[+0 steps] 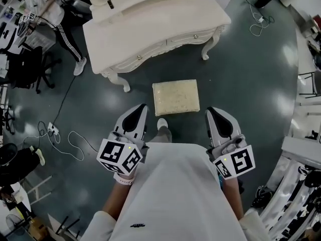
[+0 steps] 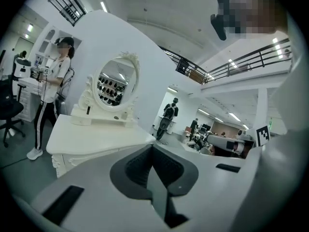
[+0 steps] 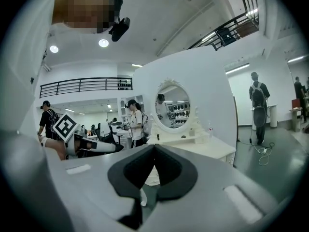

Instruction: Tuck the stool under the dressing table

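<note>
The white dressing table [image 1: 150, 29] stands at the top of the head view, with its oval mirror [image 2: 116, 83] on top. A stool with a cream cushion [image 1: 175, 97] sits on the dark floor just in front of the table, outside its legs. My left gripper [image 1: 142, 108] hovers near the stool's front left corner, and my right gripper [image 1: 211, 111] near its front right corner; neither touches it. Both have their jaws shut with nothing between them. The left gripper [image 2: 153, 148] points toward the table [image 2: 96, 139]. The right gripper [image 3: 154, 146] faces the table [image 3: 203, 146] and mirror [image 3: 172, 105].
A person in striped trousers [image 1: 67, 31] stands at the table's left end. An office chair [image 1: 25, 67] and a cable with a plug strip [image 1: 52, 130] lie at the left. More cable [image 1: 258, 26] trails past the table's right. Metal racks [image 1: 301, 154] line the right edge.
</note>
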A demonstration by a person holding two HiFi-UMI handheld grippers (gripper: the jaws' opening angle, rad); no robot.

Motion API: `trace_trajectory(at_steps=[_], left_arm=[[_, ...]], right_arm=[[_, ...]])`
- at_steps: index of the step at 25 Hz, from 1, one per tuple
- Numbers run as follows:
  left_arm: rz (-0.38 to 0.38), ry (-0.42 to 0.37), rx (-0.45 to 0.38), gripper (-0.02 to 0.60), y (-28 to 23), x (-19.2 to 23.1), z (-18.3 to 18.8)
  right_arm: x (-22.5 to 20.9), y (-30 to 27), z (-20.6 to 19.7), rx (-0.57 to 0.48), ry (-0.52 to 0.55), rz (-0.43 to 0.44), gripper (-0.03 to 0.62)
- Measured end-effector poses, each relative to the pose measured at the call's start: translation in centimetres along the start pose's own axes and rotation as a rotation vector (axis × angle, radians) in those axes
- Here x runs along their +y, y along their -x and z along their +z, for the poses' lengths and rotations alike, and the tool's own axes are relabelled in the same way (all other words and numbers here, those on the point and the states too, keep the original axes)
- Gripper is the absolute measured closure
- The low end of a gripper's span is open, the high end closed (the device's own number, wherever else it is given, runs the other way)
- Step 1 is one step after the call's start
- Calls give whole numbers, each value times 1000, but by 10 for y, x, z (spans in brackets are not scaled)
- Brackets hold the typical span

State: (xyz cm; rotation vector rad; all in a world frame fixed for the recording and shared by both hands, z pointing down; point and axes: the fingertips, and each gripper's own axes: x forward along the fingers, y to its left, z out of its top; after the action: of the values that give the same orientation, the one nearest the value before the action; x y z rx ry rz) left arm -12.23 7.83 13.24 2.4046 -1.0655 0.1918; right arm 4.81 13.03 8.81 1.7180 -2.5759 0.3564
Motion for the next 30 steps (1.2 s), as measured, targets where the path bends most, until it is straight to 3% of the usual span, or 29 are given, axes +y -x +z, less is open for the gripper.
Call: trace_trajectory(at_steps=[8,16,23,27,30], left_arm=[[-91,22,74,574,-34,30,-1],[-111,44,125,574,-50,35,-18],[-108,42,155,574,-61,30,-22],[-121,25,195,574,-74,27,-31],[-125,-5,251,574,-80,30,-51]], right_arm=[[0,-33,-9,37,-46,-74,583],[-14,-25,-24,47,-106,-100,585],[-40,-31,-39,18,-239,-128,585],[-60,-45,-53,47,-211,-183,585],[-65,-53,-66,61,-232,-157,585]])
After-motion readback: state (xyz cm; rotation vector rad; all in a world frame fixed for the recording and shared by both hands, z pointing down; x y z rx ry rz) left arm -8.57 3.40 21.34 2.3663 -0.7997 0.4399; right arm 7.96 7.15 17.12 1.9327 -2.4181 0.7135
